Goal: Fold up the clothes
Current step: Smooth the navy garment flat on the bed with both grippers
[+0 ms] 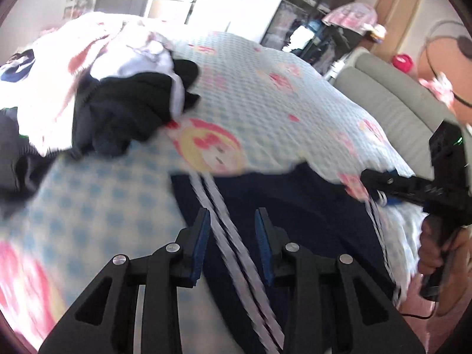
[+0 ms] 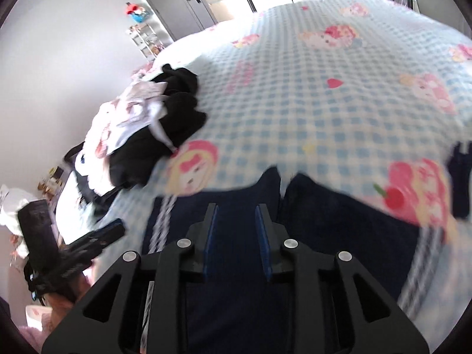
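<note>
Navy trackpants (image 1: 309,212) flat on bed (image 1: 265,88), both tools loose.

L tool (image 1: 233,236) & R tool (image 2: 236,230) above pants, jaws apart, gripping nothing; clothes pile (image 1: 118,112) left of pants.

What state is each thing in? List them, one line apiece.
Navy striped pants: spread on the bed, not yet folded.
Clothes pile: heaped, unfolded, left of the pants.
Bedspread: laid over the bed, pants on its near edge.
Left tool: open above a white stripe, gripping nothing.
Right tool: open over the pants, gripping nothing.
Grey door: shut.
</note>
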Tool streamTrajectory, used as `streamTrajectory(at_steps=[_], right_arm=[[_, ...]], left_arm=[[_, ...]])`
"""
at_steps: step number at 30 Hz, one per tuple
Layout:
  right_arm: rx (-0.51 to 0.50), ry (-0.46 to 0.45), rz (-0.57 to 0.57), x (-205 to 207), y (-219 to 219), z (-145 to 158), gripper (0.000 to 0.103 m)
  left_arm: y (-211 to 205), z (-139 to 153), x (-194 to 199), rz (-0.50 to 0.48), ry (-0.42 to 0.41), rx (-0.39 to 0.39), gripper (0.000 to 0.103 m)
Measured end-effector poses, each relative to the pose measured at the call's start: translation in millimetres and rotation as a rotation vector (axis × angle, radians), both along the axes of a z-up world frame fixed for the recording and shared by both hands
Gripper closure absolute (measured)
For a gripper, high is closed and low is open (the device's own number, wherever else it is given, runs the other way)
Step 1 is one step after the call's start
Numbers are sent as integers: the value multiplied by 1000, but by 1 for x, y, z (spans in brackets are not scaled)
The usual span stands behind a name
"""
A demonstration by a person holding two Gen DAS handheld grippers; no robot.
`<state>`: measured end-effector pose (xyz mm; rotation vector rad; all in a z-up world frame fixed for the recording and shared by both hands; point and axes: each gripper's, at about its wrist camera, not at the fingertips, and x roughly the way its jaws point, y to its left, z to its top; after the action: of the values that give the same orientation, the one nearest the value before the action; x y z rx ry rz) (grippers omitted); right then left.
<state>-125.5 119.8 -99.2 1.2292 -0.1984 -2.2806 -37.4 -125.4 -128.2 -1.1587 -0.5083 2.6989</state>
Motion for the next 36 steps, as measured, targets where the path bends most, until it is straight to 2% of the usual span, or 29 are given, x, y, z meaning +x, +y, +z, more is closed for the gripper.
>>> streamTrajectory(at_steps=[2,5,7,9,10,11,13,15,17,20,22,24,27,28,31,34,36], right_arm=[[29,-8,-15,39,10,-2,77],[84,-27,-35,85,22,-22,77],[104,-64,-55,104,31,-44,77],[118,-103,-75,117,42,-62,77],[124,-122,-85,123,48,-71,77],[103,-145,-92,126,56,-76,77],[-3,-171,-114,131,79,-73,77],[-34,-147,-138,135,92,-67,77],[-17,-119,-147,136,95,-64,77],[11,-107,-156,135,96,-67,77],[44,-106,-197,133,105,-68,77],[19,-104,-237,131,121,-64,77],[-118,-98,-251,128,146,-53,74],[-117,-96,-262,124,151,-52,73],[-31,-109,-311,113,155,-60,73],[-20,-154,-314,107,155,-80,71],[7,-168,-317,108,154,-91,71]], left_arm=[[23,-10,14,-49,-32,4,72],[53,-22,30,-105,-67,-14,71],[68,-28,38,-94,-92,-128,71],[70,-32,45,-27,-122,-261,72],[65,-33,50,-1,-134,-263,72],[58,-30,57,7,-129,-206,72],[51,-21,71,0,-85,-103,71],[59,-14,81,-40,-33,-77,71],[75,-18,81,-86,-44,-92,71],[81,-37,75,-92,-137,-159,71],[75,-48,74,-80,-202,-175,72],[69,-42,74,-85,-197,-125,72],[74,-24,68,-130,-145,-50,72],[82,-18,61,-155,-128,-46,71],[115,-8,38,-226,-97,-76,71],[147,-19,23,-295,-108,-62,71],[161,-32,18,-311,-148,-76,71]])
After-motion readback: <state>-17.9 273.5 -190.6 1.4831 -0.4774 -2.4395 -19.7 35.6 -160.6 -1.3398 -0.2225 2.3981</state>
